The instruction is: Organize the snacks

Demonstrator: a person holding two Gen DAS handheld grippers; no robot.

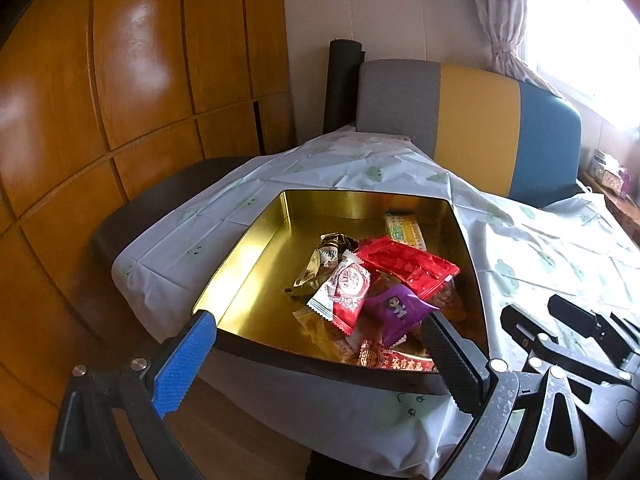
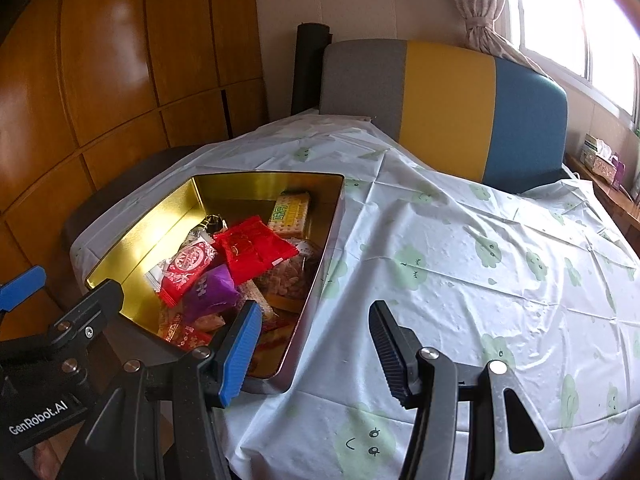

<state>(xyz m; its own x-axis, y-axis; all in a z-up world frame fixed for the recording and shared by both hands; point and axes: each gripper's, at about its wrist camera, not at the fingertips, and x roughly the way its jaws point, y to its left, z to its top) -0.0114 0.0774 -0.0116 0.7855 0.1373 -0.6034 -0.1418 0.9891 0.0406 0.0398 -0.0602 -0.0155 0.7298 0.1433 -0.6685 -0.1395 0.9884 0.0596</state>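
Both grippers poised at the near edge of the snack tin, jaws apart, nothing held.

The left gripper (image 1: 320,344) is levelled over the near rim of the gold tin (image 1: 256,240), fingers spread wide to either side of the wrapped snacks (image 1: 372,280) piled in the tin's right half. The right gripper (image 2: 316,344) sits just right of it, jaws parted over the tablecloth (image 2: 460,248), its blue finger (image 2: 240,352) overlapping the tin's near corner. The tin rests at the table's left end. Lower packets are buried under the red packet (image 2: 252,248) and purple packet (image 2: 212,288); their printing is unreadable. The striped chair (image 2: 448,104) stands behind the table.
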